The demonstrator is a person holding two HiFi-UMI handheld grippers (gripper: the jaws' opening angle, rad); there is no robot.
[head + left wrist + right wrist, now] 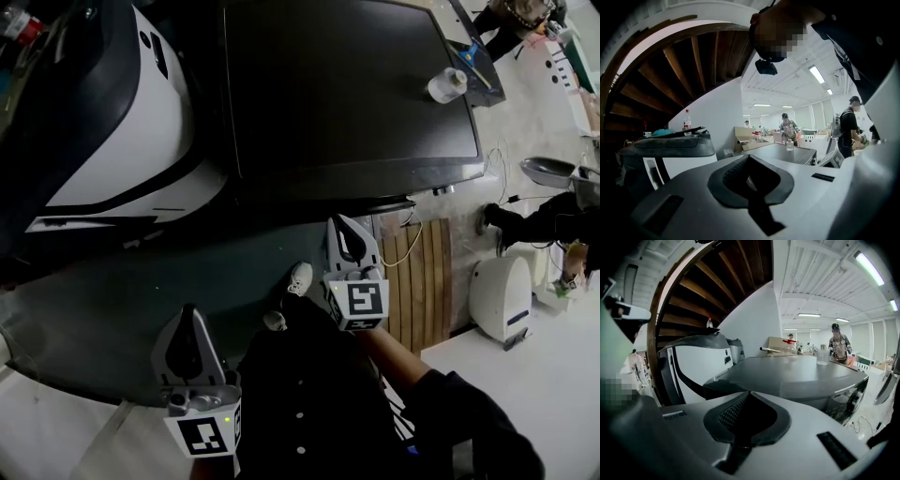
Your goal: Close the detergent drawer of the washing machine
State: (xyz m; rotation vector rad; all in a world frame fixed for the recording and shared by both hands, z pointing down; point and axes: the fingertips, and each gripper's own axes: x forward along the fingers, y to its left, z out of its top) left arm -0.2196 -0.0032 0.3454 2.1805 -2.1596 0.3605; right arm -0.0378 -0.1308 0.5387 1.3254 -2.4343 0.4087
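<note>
Inspection, single moment.

**Task object.** The washing machine stands ahead of the person, its broad dark top filling the upper middle of the head view. The detergent drawer sits on the front face, which the head view shows only edge-on. A short dark ledge projects below the front edge towards its right end. Whether this is the drawer cannot be determined. In the right gripper view the machine lies just beyond the tongs, its front face turned to the right.

**Tongs.**
- Left tongs: low at the left of the head view, over the dark floor and well short of the machine's front edge. In the left gripper view the jaws meet at the tip with nothing between them.
- Right tongs: nearer the machine, just below its front edge and apart from it. In the right gripper view the jaws are closed together and hold nothing.

**Surroundings.**
- A clear jar stands upright by the right edge of the machine's top.
- A second machine, white with a dark top, stands beside the washing machine on the left.
- A slatted wooden panel lies on the floor below the machine's front right corner.
</note>
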